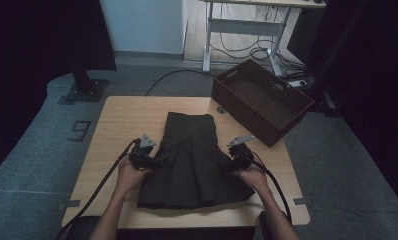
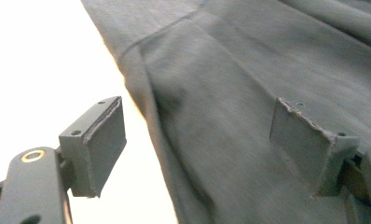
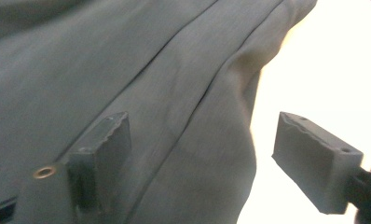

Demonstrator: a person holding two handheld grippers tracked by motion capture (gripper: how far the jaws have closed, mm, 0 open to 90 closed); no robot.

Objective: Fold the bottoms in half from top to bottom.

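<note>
On the desk (image 1: 122, 115) in front of me the dark pleated skirt (image 1: 192, 160) lies flat, waistband away from me; I judge it light, limp cloth that will sag and slide unless pinched at both side edges. My left gripper (image 1: 156, 161) and right gripper (image 1: 226, 164) sit at those edges, fingers (image 2: 97, 144) spread wide, gripping nothing.

Skirt (image 2: 249, 70) runs off the left gripper view's top and right edges, its cloth blurred; basket's (image 1: 261, 100) inside too dim to read.
</note>
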